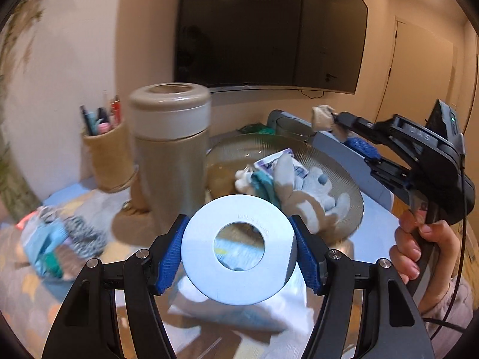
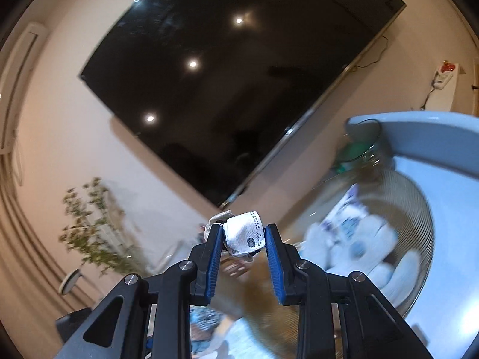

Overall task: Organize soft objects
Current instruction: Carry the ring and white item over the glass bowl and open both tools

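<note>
Above the far rim of the ribbed glass bowl [image 1: 344, 173], the right gripper [image 2: 244, 236] pinches a crumpled white cloth [image 2: 244, 233] with dotted stitching, while the left gripper [image 1: 239, 249] clamps a pale ring [image 1: 239, 249] on its near side.

place: home, living room | signs: big TV [image 1: 269, 30] on wall before me, plant [image 2: 92, 224], door [image 1: 425, 68], pen cup [image 1: 106, 155] and thermos [image 1: 172, 149] on table [image 1: 371, 227], bowl [image 1: 338, 173] with soft toys [image 1: 302, 191]
</note>
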